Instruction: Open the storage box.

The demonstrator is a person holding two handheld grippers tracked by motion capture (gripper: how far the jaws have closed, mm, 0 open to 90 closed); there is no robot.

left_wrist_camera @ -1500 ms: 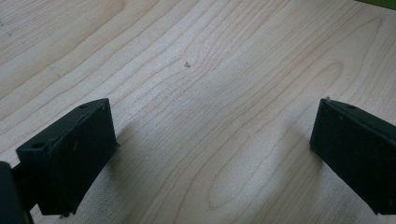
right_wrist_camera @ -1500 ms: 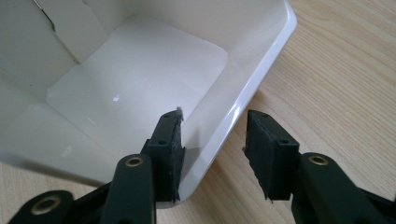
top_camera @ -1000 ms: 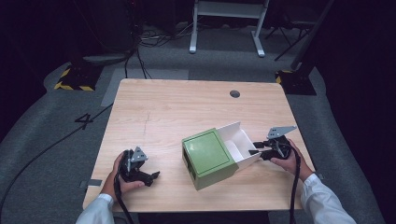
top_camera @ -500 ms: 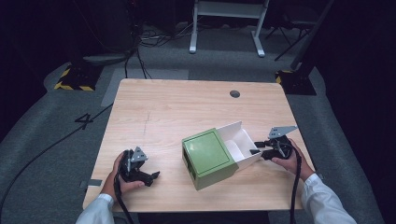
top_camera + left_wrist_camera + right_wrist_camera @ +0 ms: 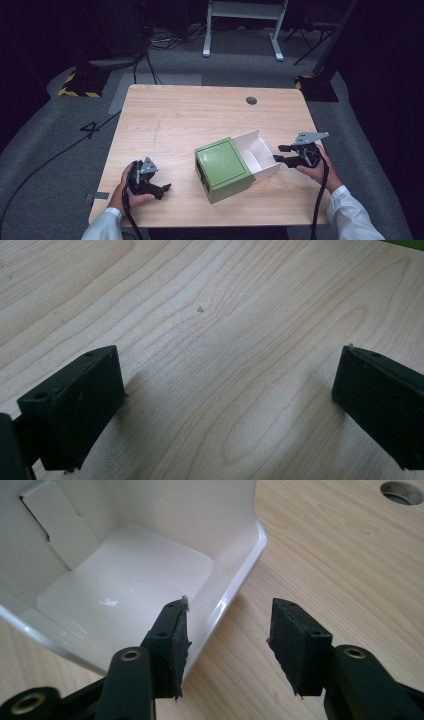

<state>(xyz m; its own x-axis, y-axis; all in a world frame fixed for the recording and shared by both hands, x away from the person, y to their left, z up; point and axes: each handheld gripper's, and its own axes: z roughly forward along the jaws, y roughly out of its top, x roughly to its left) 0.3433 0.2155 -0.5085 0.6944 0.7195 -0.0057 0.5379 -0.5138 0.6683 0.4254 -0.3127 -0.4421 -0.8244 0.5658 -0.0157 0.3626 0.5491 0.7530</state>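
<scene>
- High view: a wooden table (image 5: 200, 115) takes up the middle of the frame, with a green box (image 5: 222, 167) lying right of centre in the lower half.
- A white drawer (image 5: 257, 155) sticks out of the box toward the right, open at the top and with a partition inside.
- The right gripper (image 5: 282, 153) sits at the right of the frame, just beside the drawer's outer end, held by the right hand (image 5: 315, 167); a grey plate (image 5: 310, 136) rides on top of it.
- Its jaws have just been opening, and they now stand apart, released.
- Right gripper view: one jaw lies over the drawer (image 5: 125, 580) interior, the other over bare table (image 5: 340, 555) outside, so the drawer's end wall runs between them; the wall appears close against the inner jaw while the outer pad stands clear of it, so nothing is clamped.
- A round hole (image 5: 402, 491) in the tabletop shows at the upper right corner; in the high view the same hole (image 5: 251, 100) lies above the box.
- The left gripper (image 5: 162, 189) rests at the lower left of the high view, well apart from the box, in the left hand (image 5: 131, 187).
- Left gripper view: its jaws stand wide at the frame's lower left and right, released, with bare wood between them; a sliver of green marks the upper right corner.
- Dark floor surrounds the table, with a cable (image 5: 55, 155) trailing at the left.
</scene>
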